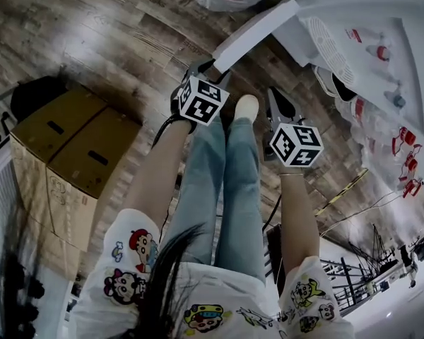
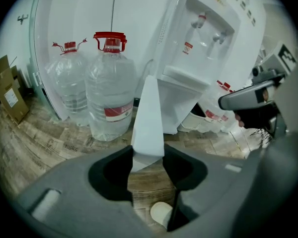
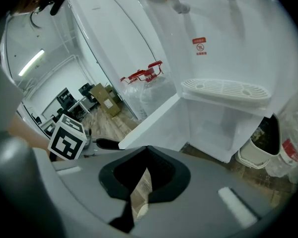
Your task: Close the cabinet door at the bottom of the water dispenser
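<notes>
None of the closing is showing as done: the cabinet door (image 1: 258, 30) is standing wide open, swung well out from the water dispenser (image 1: 367, 48). I am holding my left gripper (image 2: 148, 155) at the door's free edge. Its jaws are sitting a narrow gap apart with the white panel filling that gap, so I am judging this a grip on the door, though contact on both sides is not certain. From that claw the door is running straight ahead, edge-on, with the dispenser body ahead to the right and two water bottles (image 2: 109, 93) ahead to the left. My right gripper (image 3: 146, 150) is hanging empty, its jaws drawn together at the tips with only floor (image 3: 139, 192) showing behind them. The door is lying just ahead of it, and the bare cabinet opening (image 3: 216, 128) is gaping ahead to its right. Remaining, in my judgement, is the whole swing of the door back against the cabinet front, and then the release.
</notes>
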Available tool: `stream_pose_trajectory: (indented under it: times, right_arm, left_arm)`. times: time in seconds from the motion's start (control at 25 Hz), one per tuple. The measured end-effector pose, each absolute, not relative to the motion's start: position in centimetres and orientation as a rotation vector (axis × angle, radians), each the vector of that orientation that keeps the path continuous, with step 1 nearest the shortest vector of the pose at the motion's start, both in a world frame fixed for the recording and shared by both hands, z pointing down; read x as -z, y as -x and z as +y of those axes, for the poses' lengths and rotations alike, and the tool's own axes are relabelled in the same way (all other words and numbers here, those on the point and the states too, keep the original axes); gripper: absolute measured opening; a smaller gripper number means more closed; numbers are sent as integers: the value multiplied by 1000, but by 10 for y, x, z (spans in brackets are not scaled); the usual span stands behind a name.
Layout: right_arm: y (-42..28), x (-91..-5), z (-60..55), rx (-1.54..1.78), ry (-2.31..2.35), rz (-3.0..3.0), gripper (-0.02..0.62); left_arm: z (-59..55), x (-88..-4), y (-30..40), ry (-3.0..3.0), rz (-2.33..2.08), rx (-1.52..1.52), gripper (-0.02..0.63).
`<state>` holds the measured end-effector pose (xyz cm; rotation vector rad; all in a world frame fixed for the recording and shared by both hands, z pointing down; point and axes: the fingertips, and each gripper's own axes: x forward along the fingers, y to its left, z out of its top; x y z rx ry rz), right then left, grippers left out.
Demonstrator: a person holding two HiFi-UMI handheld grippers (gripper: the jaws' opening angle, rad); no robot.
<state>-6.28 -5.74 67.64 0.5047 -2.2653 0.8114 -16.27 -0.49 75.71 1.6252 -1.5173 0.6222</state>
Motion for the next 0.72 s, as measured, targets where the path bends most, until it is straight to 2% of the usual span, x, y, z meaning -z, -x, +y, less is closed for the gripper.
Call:
stream_pose_trajectory:
  times: [0.72]
  right_arm:
    - [-45, -673, -53, -883, -639, -2254, 9]
  left_arm:
    - [-11, -758, 94, -1479, -1601, -572, 186]
